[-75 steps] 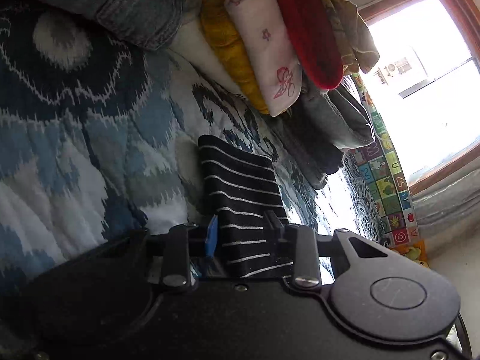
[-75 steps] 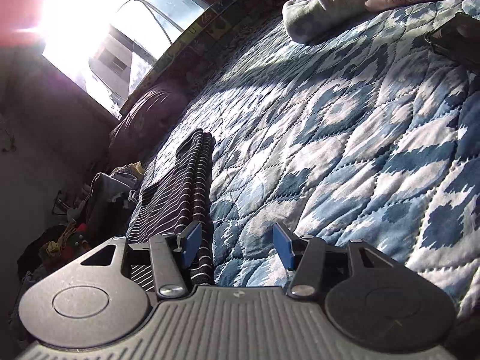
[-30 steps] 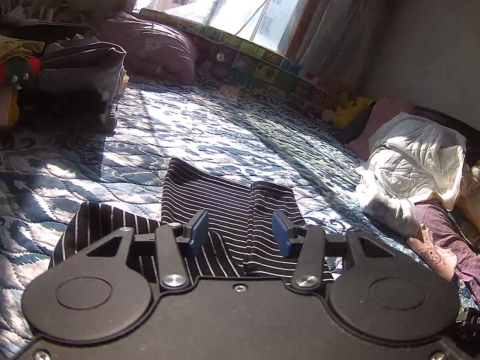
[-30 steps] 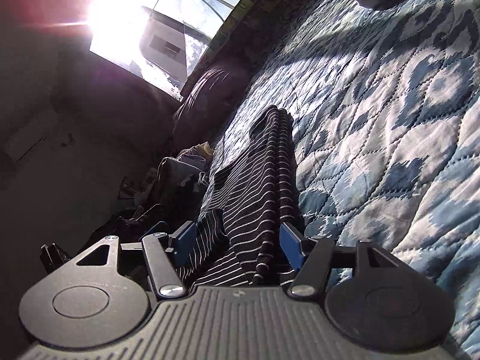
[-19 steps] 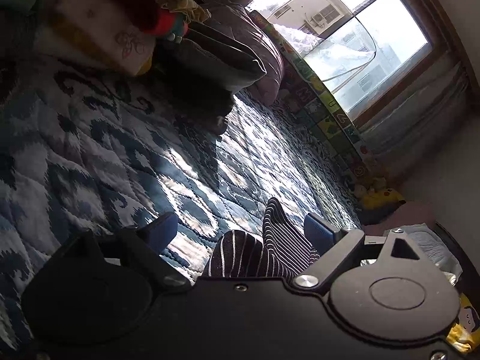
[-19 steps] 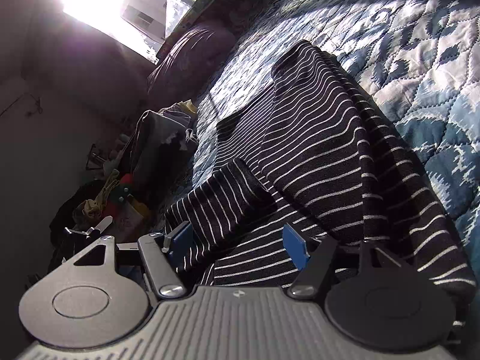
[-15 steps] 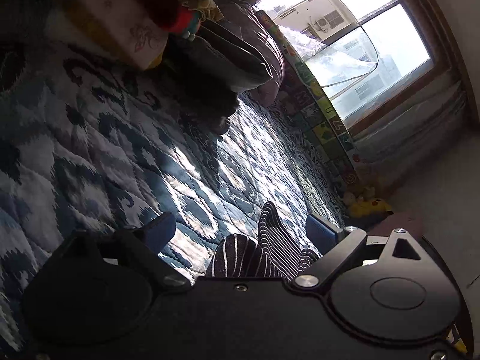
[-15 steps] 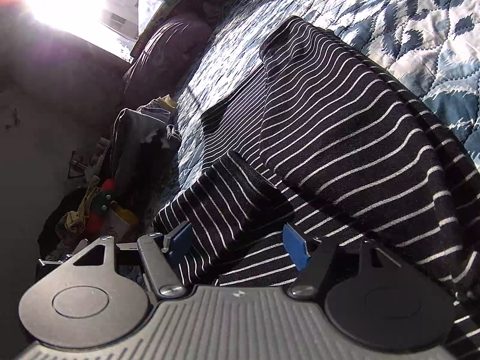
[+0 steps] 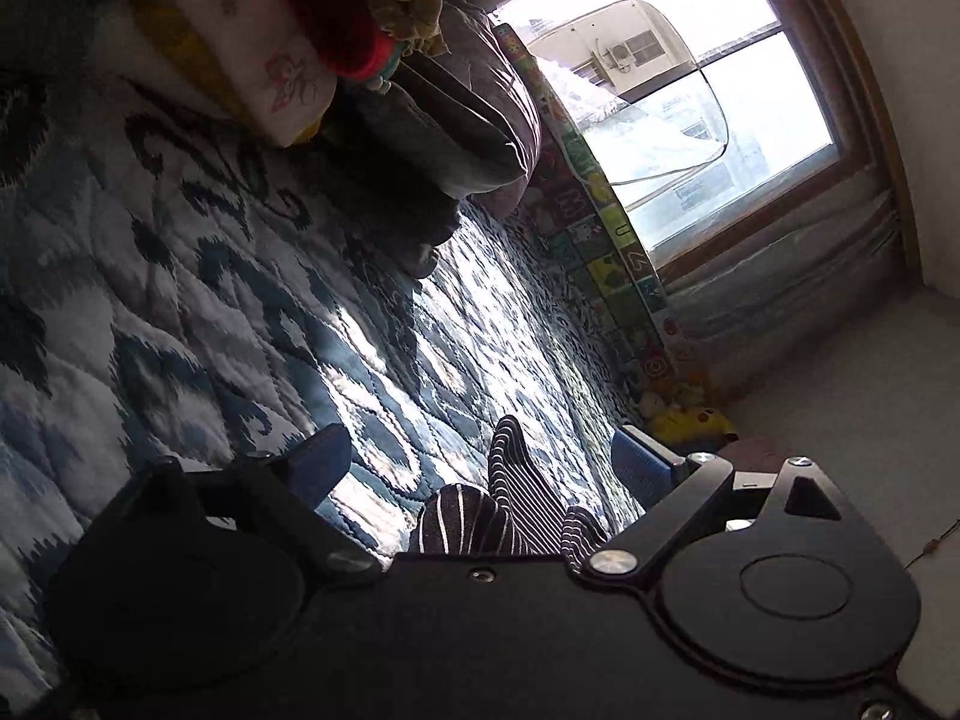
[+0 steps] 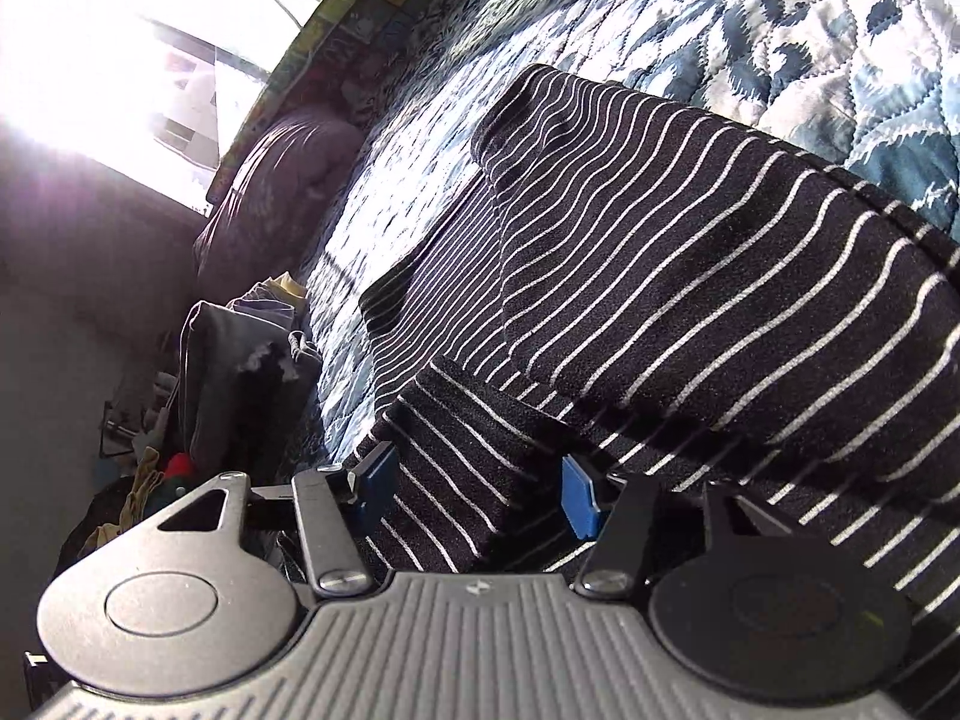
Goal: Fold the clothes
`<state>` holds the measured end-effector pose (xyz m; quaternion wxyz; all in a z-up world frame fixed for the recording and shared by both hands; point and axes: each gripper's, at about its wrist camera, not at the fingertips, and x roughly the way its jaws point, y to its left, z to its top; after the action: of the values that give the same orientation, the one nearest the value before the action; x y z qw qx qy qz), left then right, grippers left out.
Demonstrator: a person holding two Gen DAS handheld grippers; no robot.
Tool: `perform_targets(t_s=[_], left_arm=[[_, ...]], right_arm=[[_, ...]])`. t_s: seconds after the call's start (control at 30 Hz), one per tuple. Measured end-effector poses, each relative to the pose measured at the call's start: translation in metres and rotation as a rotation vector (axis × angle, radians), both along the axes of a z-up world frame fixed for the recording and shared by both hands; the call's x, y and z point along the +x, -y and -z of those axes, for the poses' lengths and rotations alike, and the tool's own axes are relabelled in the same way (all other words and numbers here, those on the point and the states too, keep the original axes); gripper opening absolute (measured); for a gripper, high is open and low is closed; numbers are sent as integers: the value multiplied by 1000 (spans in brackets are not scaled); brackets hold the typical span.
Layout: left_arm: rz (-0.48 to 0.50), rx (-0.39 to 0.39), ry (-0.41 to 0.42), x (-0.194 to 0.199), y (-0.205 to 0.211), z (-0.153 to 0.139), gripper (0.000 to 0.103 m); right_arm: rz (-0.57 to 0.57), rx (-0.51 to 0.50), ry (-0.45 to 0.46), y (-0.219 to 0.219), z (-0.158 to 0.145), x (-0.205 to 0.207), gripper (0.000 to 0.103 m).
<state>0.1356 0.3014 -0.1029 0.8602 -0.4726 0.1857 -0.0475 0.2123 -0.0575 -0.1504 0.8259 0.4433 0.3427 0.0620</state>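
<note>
The striped garment [image 10: 690, 276], black with thin white lines, lies partly folded on the blue-and-white quilted bed [image 10: 840, 30], one flap laid over its middle and a narrower folded piece nearest the right tool [image 10: 474, 489]. The right tool's blue pads stand apart with that narrower piece between them, unclamped. The left tool [image 9: 480, 456] is spread wide over a bunched edge of the garment, facing the clothes pile [image 9: 288, 54] and window [image 9: 708, 78].
</note>
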Motion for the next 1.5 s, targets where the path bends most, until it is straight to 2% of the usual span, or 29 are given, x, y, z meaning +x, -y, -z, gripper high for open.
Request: perform_targets(t_s=[0.07,0.1,0.13,0.23,0.43,0.63,0.77,0.9,1.0,1.1,1.17,1.27,1.43,1.5], left_arm=[[0,-1,-1,0,-1,1,94],[0,-3,-2,0,-1,1,94],[-2,-6,-4,0,-1,2,94],[-6,-15,-13,2,-1,4,94],[28,4,-20,10,12,3,94],[86,26,-12,20,35,-1,94],[130,53,-10,25,51,-3,94],[189,101,-8,29,66,-5,94],[247,144,-1,32,77,-6,94],[306,224,14,32,91,-9,93],[349,272,27,33,100,-9,90],[413,326,39,33,112,-8,80],[517,456,45,33,134,-6,52],[551,480,39,33,142,-3,52]], right_arm=[[11,-34,-9,-1,1,3,30],[15,-60,-13,-2,1,4,15],[15,-62,-10,-1,1,4,9],[-2,-86,44,0,-10,-2,7],[-67,-187,222,16,-68,-5,7],[-116,-319,328,53,-123,11,7],[-126,-397,350,81,-147,23,7],[-119,-430,335,106,-157,35,7],[-104,-450,330,122,-161,39,7],[-93,-459,331,135,-164,40,7],[-89,-468,336,142,-165,40,7],[-87,-474,338,149,-165,38,7],[-94,-476,323,157,-159,31,7],[-97,-474,318,159,-155,28,7]])
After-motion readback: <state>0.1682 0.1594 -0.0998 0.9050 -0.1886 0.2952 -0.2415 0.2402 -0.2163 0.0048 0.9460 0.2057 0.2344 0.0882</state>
